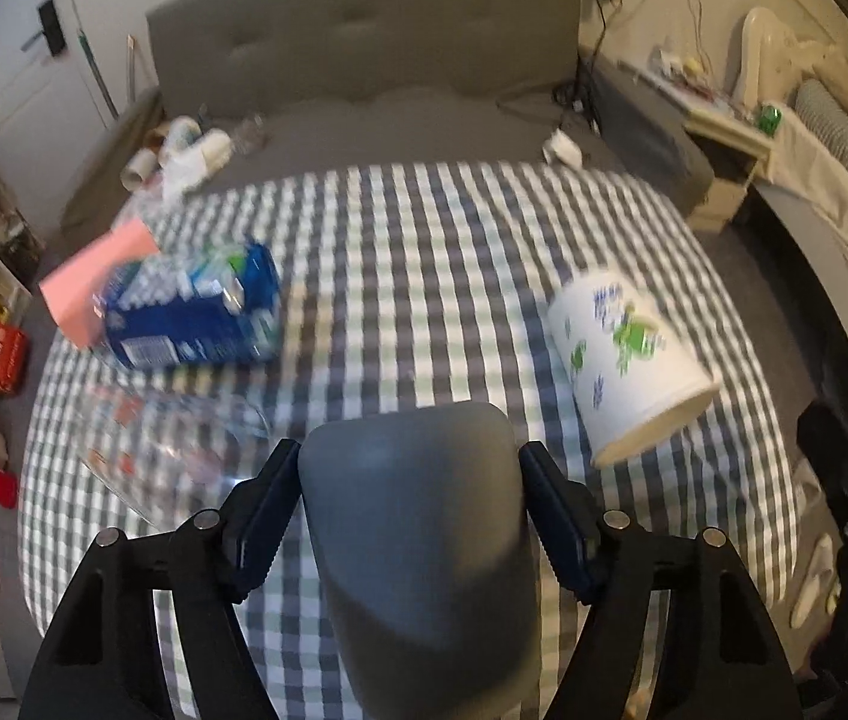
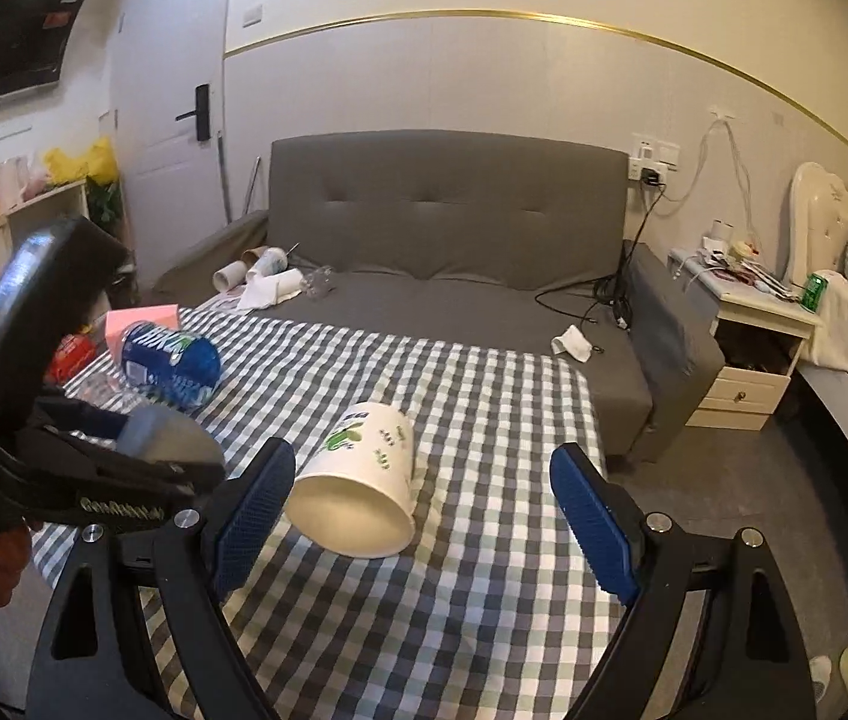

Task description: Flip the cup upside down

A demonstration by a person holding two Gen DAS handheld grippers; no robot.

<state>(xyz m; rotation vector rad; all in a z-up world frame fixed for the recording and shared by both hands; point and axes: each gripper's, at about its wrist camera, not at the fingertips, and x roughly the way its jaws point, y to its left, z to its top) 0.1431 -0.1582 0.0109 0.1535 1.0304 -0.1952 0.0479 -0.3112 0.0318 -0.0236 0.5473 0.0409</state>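
Note:
A white paper cup (image 2: 364,483) with green print lies on its side on the checked tablecloth (image 2: 484,600), mouth toward me. My right gripper (image 2: 424,504) is open, its blue pads either side of the cup's mouth and a little nearer me. In the left wrist view the same cup (image 1: 628,360) lies to the right. My left gripper (image 1: 412,516) is shut on a grey cup (image 1: 418,540), which it holds above the table; that gripper and cup (image 2: 166,438) show at the left of the right wrist view.
A blue-wrapped pack (image 1: 196,312) and a pink box (image 1: 94,276) lie at the table's far left, with clear plastic (image 1: 172,444) nearer. A grey sofa (image 2: 448,240) stands behind, a bedside cabinet (image 2: 748,360) at the right.

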